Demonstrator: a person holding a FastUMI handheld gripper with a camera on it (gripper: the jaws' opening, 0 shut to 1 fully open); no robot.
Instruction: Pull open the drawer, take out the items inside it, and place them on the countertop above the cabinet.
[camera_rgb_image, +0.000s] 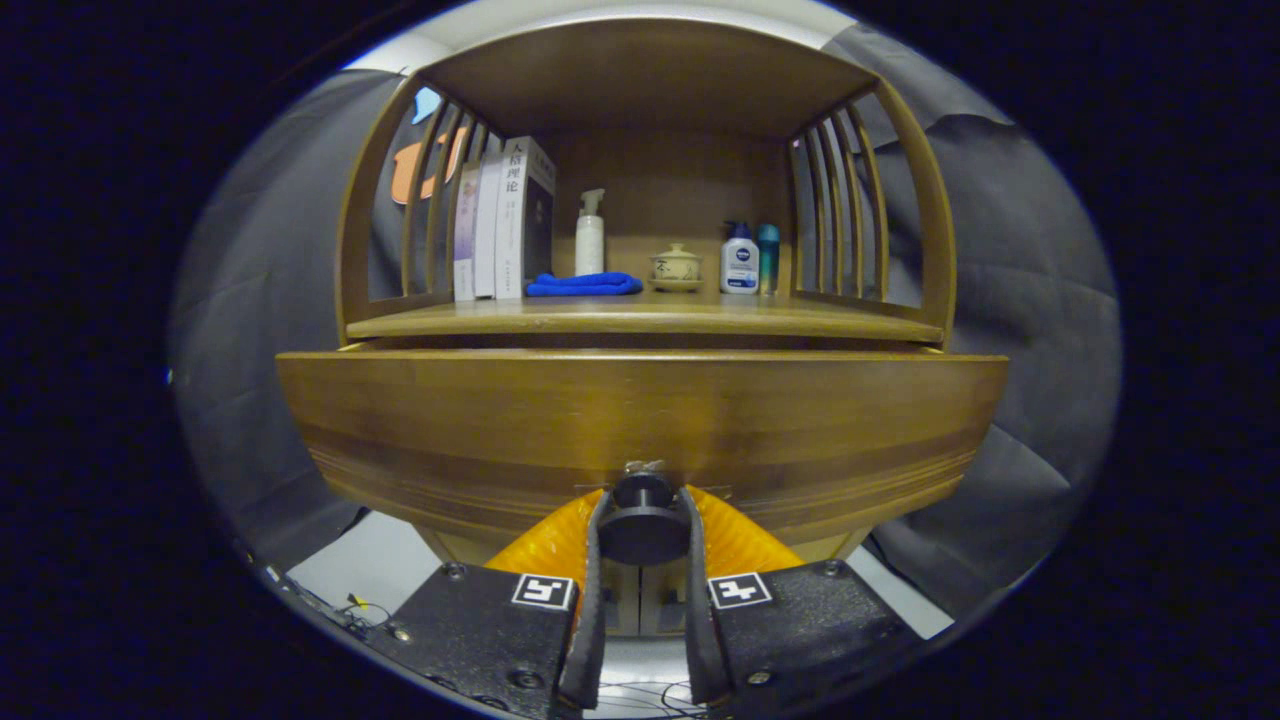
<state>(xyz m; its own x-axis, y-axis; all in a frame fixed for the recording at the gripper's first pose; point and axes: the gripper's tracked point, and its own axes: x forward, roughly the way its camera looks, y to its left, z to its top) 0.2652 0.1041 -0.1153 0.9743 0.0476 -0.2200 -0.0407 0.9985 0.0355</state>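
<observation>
A wooden cabinet's drawer front (640, 415) looms wide just ahead of me. Its round dark knob (642, 522) sits between my two fingers, and my gripper (642, 510) is shut on it, both fingers pressing its sides. A thin dark gap runs between the top of the drawer front and the countertop (640, 320) above it. What lies inside the drawer is hidden.
On the countertop, inside a shelf frame with slatted sides, stand several books (505, 225), a white pump bottle (590, 240), a folded blue cloth (585, 285), a small lidded cup (676, 266) and two bottles (748, 260). Bare wood lies in front of them.
</observation>
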